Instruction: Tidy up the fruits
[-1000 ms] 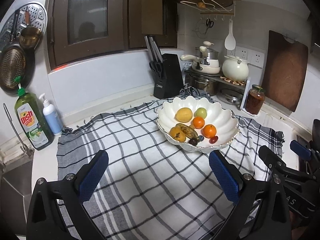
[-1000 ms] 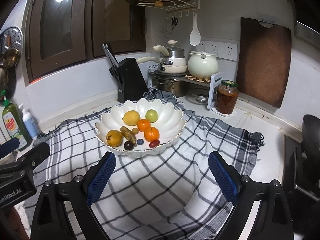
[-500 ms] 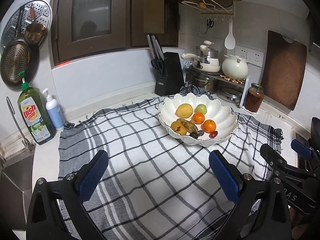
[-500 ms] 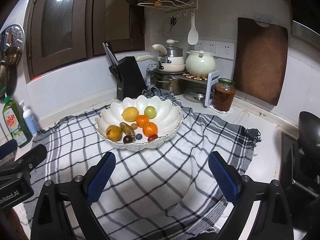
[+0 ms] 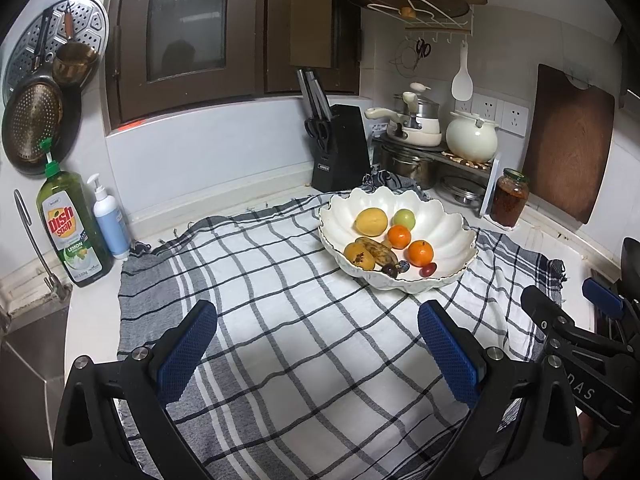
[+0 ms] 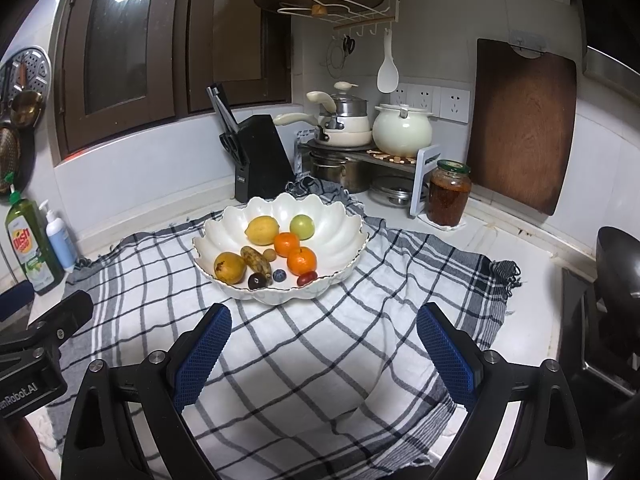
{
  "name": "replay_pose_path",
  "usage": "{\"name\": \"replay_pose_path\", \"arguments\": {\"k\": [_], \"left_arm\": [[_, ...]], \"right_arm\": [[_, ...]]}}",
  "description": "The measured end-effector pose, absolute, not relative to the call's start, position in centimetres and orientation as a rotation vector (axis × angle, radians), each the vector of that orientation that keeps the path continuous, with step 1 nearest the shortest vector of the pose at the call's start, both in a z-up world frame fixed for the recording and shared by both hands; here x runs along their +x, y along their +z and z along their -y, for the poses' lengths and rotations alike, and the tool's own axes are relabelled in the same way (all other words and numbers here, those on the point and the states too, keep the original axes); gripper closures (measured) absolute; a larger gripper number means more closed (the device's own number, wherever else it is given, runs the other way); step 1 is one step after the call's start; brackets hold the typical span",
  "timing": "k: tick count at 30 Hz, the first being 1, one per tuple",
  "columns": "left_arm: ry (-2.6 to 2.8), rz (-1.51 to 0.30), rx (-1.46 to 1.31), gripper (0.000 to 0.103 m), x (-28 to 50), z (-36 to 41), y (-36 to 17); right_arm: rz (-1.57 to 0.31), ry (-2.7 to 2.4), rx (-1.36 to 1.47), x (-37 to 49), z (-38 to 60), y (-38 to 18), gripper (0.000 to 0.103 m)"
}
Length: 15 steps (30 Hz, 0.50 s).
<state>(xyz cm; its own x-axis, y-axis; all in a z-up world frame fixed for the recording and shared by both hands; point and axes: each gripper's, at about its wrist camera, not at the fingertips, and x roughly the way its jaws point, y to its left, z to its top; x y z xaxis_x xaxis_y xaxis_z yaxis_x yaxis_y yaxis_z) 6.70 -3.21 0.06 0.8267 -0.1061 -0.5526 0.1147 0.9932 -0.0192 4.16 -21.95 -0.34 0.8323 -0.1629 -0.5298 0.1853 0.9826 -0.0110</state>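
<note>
Inventory, left to right.

Far left, against the wall: green dish soap bottle [image 5: 74, 232] and a white pump bottle [image 5: 108, 218], both upright on the tabletop [image 5: 96, 304], just off the edge of the checked cloth [image 5: 256, 280].

Left gripper [image 5: 318, 350]: jaws released, spread wide, empty, over bare cloth. The bowl lies ahead and to its right.

Centre: white scalloped bowl [image 6: 340, 232] standing on the cloth, with all the fruit in view inside it. Contents, left to right in the right wrist view: brown-spotted pear [image 6: 229, 267]; spotted banana [image 6: 256, 260], long axis running from back left toward front right; lemon [image 6: 261, 231]; dark plum [image 6: 257, 281]; blueberry [image 6: 279, 275]; two oranges [image 6: 301, 261], touching; green apple [image 6: 301, 226]; red grape [image 6: 306, 278] at the near rim. No fruit shows on the cloth.

Right gripper [image 6: 324, 350]: jaws released, empty. The bowl lies straight ahead, slightly left, and nearer this gripper than the left one.

Assessment: fruit gathered in the bowl fits either a finished tidy or a stock waiting to be sorted out of it; the scene does not settle which.

Right: knife block [image 6: 260, 160], jar [image 6: 447, 194], cutting board [image 6: 520, 128].
</note>
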Motion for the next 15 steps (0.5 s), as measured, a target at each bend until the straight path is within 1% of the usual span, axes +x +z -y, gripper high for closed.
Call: {"name": "replay_pose_path", "arguments": {"k": [15], "left_arm": [[-0.122,-0.586,0.016,0.001,6.62,3.13,0.09]], "right_arm": [[-0.558,-0.185,0.043,4.11,21.98,-0.37,0.008]]}}
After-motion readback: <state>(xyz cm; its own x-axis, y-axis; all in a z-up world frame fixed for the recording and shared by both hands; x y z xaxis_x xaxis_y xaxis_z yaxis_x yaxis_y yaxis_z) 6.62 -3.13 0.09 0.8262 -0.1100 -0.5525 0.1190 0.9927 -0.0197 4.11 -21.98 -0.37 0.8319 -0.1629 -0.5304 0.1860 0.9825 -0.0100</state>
